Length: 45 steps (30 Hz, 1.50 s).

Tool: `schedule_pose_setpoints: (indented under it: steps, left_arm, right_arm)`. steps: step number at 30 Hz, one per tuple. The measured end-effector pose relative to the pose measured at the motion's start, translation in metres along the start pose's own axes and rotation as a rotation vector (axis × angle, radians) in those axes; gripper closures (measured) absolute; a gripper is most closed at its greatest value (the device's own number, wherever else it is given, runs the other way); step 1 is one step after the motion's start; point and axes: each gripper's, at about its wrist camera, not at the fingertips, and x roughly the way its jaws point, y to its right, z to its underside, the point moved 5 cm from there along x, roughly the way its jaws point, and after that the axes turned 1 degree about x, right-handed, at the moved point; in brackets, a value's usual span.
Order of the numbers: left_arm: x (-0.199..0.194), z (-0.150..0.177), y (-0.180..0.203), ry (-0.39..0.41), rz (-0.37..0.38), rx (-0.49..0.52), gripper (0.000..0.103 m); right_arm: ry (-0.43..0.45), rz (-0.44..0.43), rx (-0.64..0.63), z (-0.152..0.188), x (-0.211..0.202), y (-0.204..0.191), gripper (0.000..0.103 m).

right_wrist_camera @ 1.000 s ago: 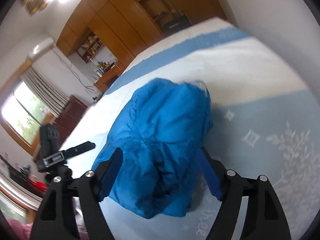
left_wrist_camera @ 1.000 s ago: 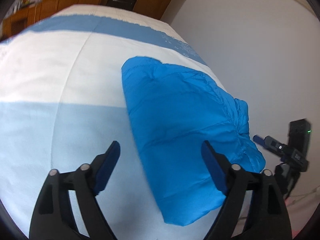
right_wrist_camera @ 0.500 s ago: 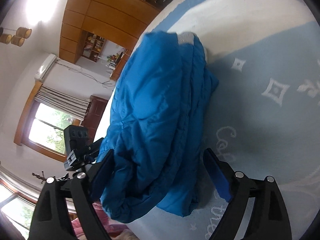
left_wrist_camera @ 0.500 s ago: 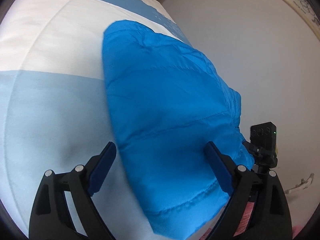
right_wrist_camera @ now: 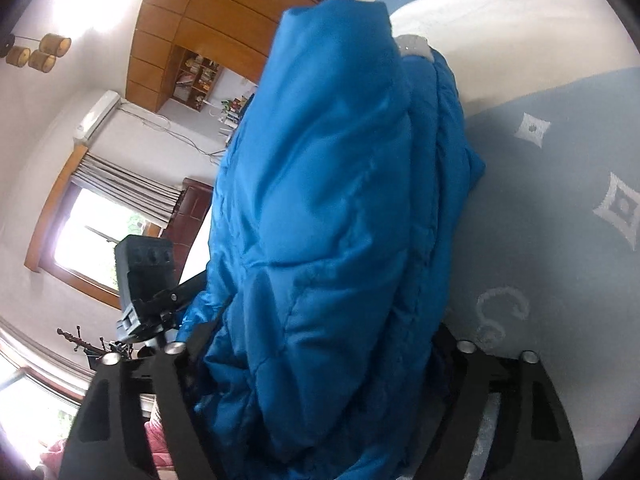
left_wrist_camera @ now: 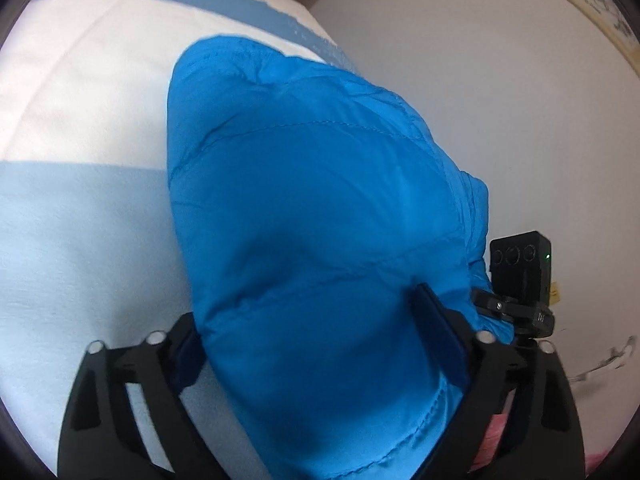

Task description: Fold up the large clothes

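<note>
Blue jacket [left_wrist_camera: 320, 220] between both grippers

Pale cursive lettering is woven into the light blue bedspread [right_wrist_camera: 560, 240], at the lower right of the right wrist view, just beside the blue jacket [right_wrist_camera: 340, 200]. Only part of it shows, curling like a "C" or an "S", and no whole word can be read. White diamond-shaped ornaments sit above it on the same cloth. Nothing else in either view carries legible text.
</note>
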Motion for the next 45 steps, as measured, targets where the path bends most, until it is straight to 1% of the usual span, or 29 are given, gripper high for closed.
schedule_pose_setpoints:
  steps: [3, 6, 9, 17, 24, 27, 34, 40, 45]
  left_arm:
    - [-0.003, 0.001, 0.009, 0.023, -0.031, 0.042, 0.022]
    - [-0.007, 0.002, 0.018, 0.049, -0.049, 0.076, 0.026]
    - [-0.013, 0.002, 0.024, 0.071, -0.054, 0.096, 0.028]
    - [-0.018, 0.008, 0.035, 0.089, -0.059, 0.113, 0.029]
    - [-0.022, 0.003, 0.029, 0.108, -0.068, 0.143, 0.029]
    - [-0.024, -0.005, 0.029, 0.118, -0.071, 0.147, 0.029]
    - [-0.042, -0.025, 0.011, 0.141, -0.096, 0.149, 0.029]
    - [-0.053, -0.053, -0.011, 0.171, -0.137, 0.141, 0.029]
    - [-0.062, -0.083, -0.038, 0.211, -0.168, 0.125, 0.029]
  right_arm:
    - [0.010, -0.024, 0.006, -0.004, -0.015, 0.009, 0.043]
    - [0.025, -0.021, -0.014, -0.004, -0.018, 0.005, 0.047]
    - [0.037, -0.019, -0.050, 0.000, -0.021, -0.003, 0.049]
    - [0.041, 0.002, -0.123, 0.005, -0.030, -0.023, 0.050]
    - [0.038, 0.020, -0.175, -0.012, -0.020, -0.036, 0.050]
    - [0.037, 0.026, -0.197, -0.019, -0.017, -0.041, 0.050]
    - [0.024, 0.026, -0.242, -0.044, 0.007, -0.058, 0.050]
    - [-0.011, 0.034, -0.291, -0.074, 0.041, -0.079, 0.050]
    - [-0.040, 0.044, -0.335, -0.102, 0.072, -0.097, 0.050]
